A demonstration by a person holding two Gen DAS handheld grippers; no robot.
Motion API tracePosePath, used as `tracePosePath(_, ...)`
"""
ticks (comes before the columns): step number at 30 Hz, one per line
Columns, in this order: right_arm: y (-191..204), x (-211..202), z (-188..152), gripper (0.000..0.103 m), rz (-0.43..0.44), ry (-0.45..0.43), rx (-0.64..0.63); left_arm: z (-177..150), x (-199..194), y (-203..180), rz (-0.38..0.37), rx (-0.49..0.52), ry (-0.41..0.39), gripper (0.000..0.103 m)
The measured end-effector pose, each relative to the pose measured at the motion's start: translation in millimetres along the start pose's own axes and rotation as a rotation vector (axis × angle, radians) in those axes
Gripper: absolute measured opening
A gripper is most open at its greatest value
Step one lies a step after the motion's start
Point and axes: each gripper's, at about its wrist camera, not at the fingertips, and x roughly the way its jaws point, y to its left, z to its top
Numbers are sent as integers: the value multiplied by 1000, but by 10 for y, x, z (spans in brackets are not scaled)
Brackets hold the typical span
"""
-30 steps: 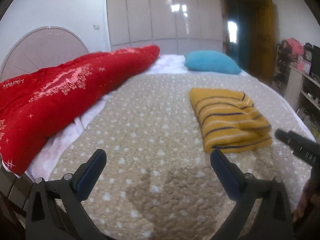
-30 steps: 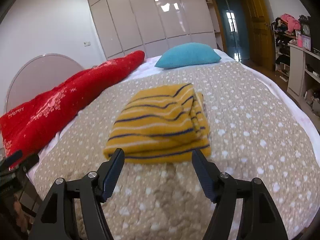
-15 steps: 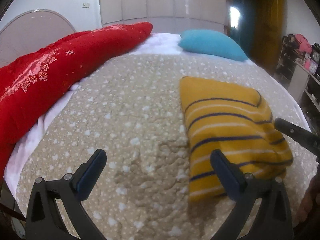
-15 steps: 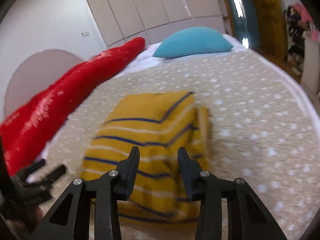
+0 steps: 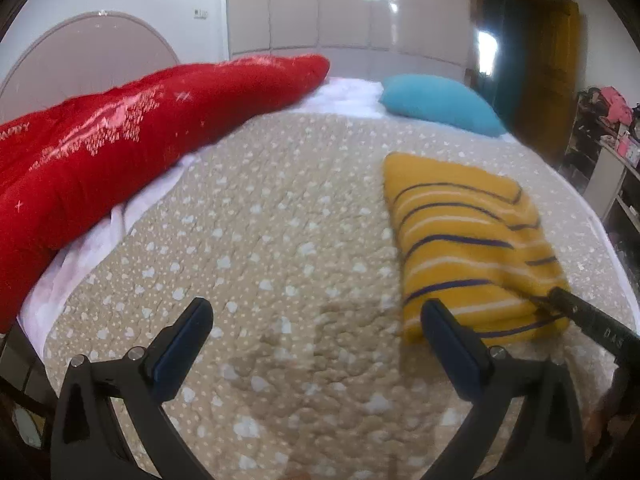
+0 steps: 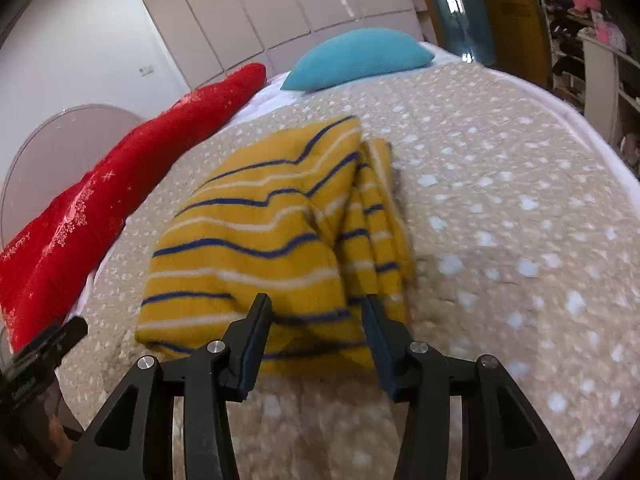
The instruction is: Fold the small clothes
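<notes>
Folded yellow striped sweater (image 6: 260, 240) lies on the beige bedspread (image 6: 500, 208), red blanket (image 5: 100, 152) and blue pillow (image 5: 440, 104) beyond. Right gripper (image 6: 316, 312) half open, fingers straddling the sweater's near edge, not clamped. Left gripper (image 5: 316, 320) wide open over bare bedspread, holding nothing, sweater just to its right.

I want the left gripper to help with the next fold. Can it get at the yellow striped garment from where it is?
Probably yes. The left gripper is open over bare bedspread, and the yellow striped garment lies just to its right with nothing between.
</notes>
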Motion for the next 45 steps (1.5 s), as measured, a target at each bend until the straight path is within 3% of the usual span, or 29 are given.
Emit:
tracePosePath(6,-60,-348,-13,67,-22,-73,-32,-5,-53,-344,-94,56,17,103)
tracePosePath(9,-102,-444,-36,68,-38,-86,-46,-21,53,-464,-106,74,59,103)
tracePosePath(18,-308,-505,-171,71,-108,-58,-20,-297,429,-703,-56,147,180,103)
tracePosePath(25,-357,-263,-285,73,-136,12,-11,-523,644,-628,-56,123,283,103)
tracePosePath(30,-415,-161,-349,74,-146,35,4,-542,667,-586,-70,103,280,103)
tracePosePath(35,-367,-80,-385,80,-181,32,-36,-587,664,-597,-59,111,253,103)
tracePosePath(40,-261,25,-429,93,-218,33,-106,-607,638,-608,-76,104,246,103)
tracePosePath(45,-219,75,-438,95,-248,36,-134,-621,640,-581,-86,101,230,103)
